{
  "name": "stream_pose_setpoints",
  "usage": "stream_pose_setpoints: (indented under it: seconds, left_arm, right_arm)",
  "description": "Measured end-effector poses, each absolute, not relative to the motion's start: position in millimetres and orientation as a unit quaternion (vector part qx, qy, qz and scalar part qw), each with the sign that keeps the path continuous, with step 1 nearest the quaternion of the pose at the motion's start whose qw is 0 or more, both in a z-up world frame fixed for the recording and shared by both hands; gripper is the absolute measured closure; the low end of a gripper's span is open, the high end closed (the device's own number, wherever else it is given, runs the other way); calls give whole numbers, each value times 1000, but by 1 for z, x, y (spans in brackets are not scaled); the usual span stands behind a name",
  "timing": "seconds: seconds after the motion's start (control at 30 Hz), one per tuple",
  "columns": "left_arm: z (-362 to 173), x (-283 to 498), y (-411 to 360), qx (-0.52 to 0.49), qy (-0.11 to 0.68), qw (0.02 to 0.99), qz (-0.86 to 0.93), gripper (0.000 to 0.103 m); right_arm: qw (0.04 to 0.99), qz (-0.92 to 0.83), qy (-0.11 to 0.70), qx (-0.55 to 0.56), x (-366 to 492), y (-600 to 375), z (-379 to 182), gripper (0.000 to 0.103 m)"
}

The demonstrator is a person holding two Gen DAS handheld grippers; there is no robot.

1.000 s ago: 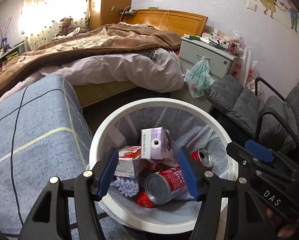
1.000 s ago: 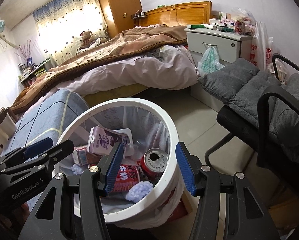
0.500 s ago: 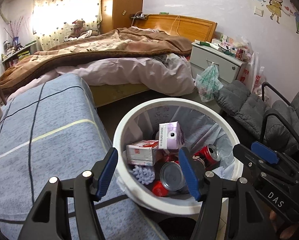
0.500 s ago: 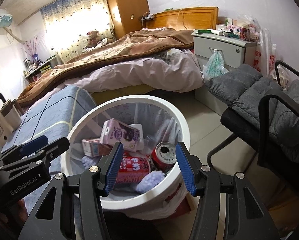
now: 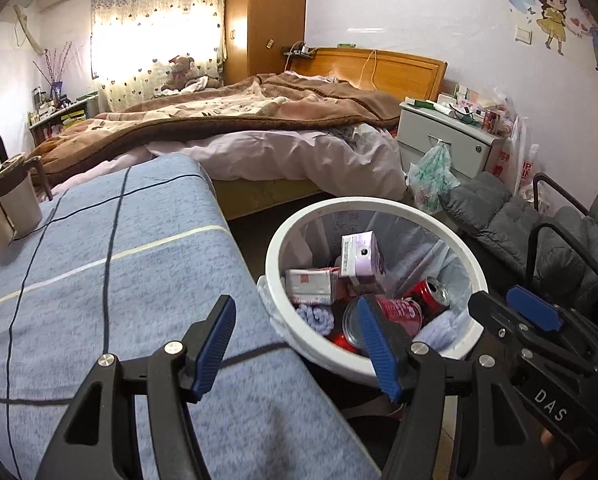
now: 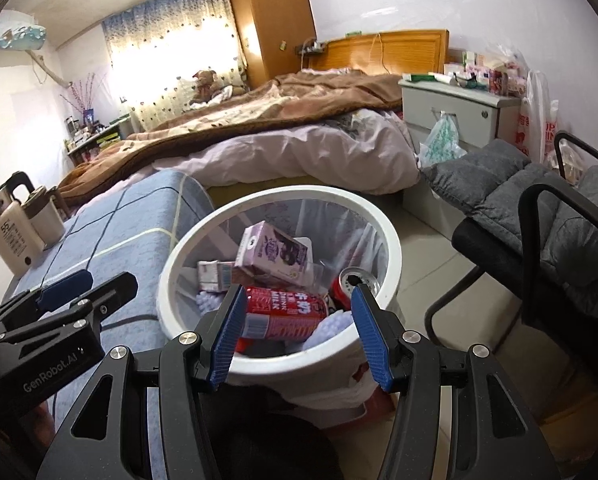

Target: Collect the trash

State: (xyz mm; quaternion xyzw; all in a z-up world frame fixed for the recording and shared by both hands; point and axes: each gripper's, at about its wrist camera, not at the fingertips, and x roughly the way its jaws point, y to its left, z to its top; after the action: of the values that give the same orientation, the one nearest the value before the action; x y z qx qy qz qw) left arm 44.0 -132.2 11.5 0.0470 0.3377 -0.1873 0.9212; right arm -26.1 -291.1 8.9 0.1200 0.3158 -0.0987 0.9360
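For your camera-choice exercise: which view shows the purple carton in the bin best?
The right wrist view: the purple carton shows its broad printed face, unobstructed. The left wrist view shows the purple carton smaller, mostly end-on.

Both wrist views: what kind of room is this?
A lived-in bedroom, most likely at home: an unmade bed with a wooden headboard, a cluttered nightstand, and a wardrobe beside the curtained window.
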Motion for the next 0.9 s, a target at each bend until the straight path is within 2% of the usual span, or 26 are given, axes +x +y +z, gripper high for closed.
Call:
stream_pose_setpoints:
  seconds: [0.33, 0.9]
  left_arm:
    - [13, 14, -124, 63, 307, 934, -174, 38]
    - [11, 0, -121, 61, 304, 935, -171, 38]
  right_arm:
    - [944, -100, 294, 114, -45, -278, 11, 48]
    - [946, -103, 290, 106, -57, -272, 9, 48]
